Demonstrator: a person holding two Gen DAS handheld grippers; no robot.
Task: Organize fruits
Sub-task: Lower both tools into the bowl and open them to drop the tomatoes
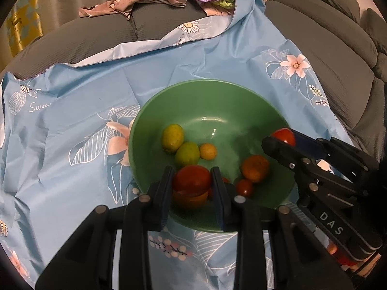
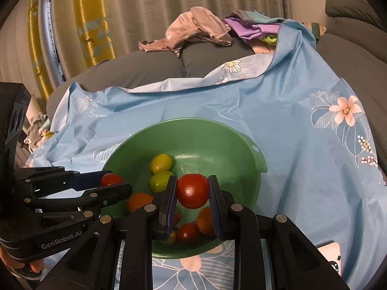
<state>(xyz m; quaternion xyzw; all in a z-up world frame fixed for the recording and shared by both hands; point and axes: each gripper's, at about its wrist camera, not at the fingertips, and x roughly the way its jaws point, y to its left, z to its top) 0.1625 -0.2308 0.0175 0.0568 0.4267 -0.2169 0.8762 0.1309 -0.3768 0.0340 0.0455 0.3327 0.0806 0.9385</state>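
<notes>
Fruits sit in and over the green bowl (image 1: 208, 91), which rests on a blue flowered cloth (image 1: 84, 101) spread across a grey sofa (image 1: 338, 55); the left gripper (image 1: 192, 181) is clenched on a red tomato (image 1: 192, 180) held above the bowl's near side, and the right gripper (image 2: 192, 191) is clenched on a second red tomato (image 2: 192, 190) above the bowl's middle; in the left wrist view that second tomato is half hidden behind the right gripper's finger, showing only as a red cap at the bowl's right rim; under the left gripper's tomato an orange fruit (image 1: 191, 199) is largely covered, so its full outline cannot be made out; on the bowl's floor lie two yellow-green fruits (image 1: 172, 137), touching each other, a small yellow one (image 1: 207, 151) just beside them, an orange one (image 1: 255, 168) and a small red one (image 1: 244, 187), possibly a cherry tomato; the bowl's near rim is cut off by both grippers' frames; the far half of the bowl's floor is bare; beyond the bowl's far rim the cloth lies open up to its folded edge, with crumpled clothes (image 2: 200, 31) well behind it.
</notes>
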